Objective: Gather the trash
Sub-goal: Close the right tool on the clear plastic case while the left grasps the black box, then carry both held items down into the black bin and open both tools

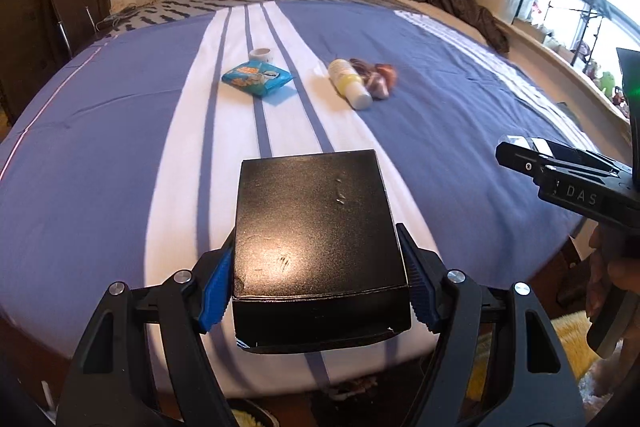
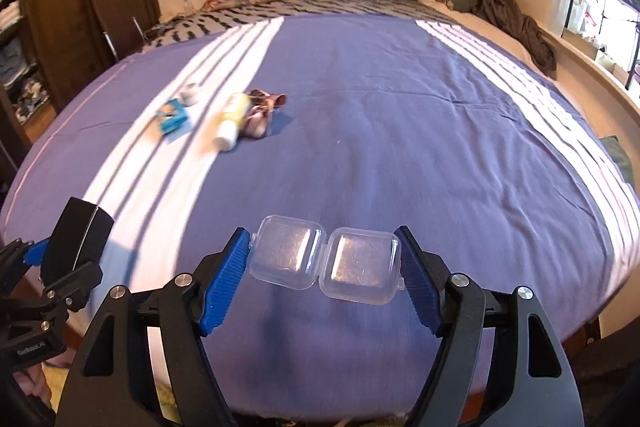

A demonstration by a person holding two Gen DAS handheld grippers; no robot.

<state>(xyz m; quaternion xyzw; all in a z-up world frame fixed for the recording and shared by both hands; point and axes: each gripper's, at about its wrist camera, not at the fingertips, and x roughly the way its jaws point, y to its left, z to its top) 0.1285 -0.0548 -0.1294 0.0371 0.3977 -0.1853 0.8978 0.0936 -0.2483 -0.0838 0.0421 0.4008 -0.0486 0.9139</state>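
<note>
Trash was already in both claws: the left gripper [image 1: 320, 275] held a black cardboard box [image 1: 320, 227] pinched across its width near its near end, blue pads pressed on both side walls, and the right gripper [image 2: 324, 267] held a clear plastic hinged case [image 2: 325, 261], lying open in two halves, squeezed end to end between its pads. Both pieces hung over the near edge of the bed [image 2: 400, 127]. Well ahead of the left claw, on the white stripes of the cover, lay a blue snack wrapper [image 1: 258, 78], a small roll of tape [image 1: 261, 55] just beyond it, and to its right a white and yellow bottle [image 1: 349, 83] touching a crumpled reddish wrapper [image 1: 376, 77]. By the look of it the box was light, stiff but hollow, so a hard squeeze could dent its walls; the grip low on its sides seemed sound. The clear case looked thin, slick and springy at its hinge, likely to fold or pop out under end pressure, and would be safer gripped across one half. The wrappers ahead would probably crush flat and suit a pinch at a raised fold; the bottle looked smooth and apt to roll, best taken across its middle.
</note>
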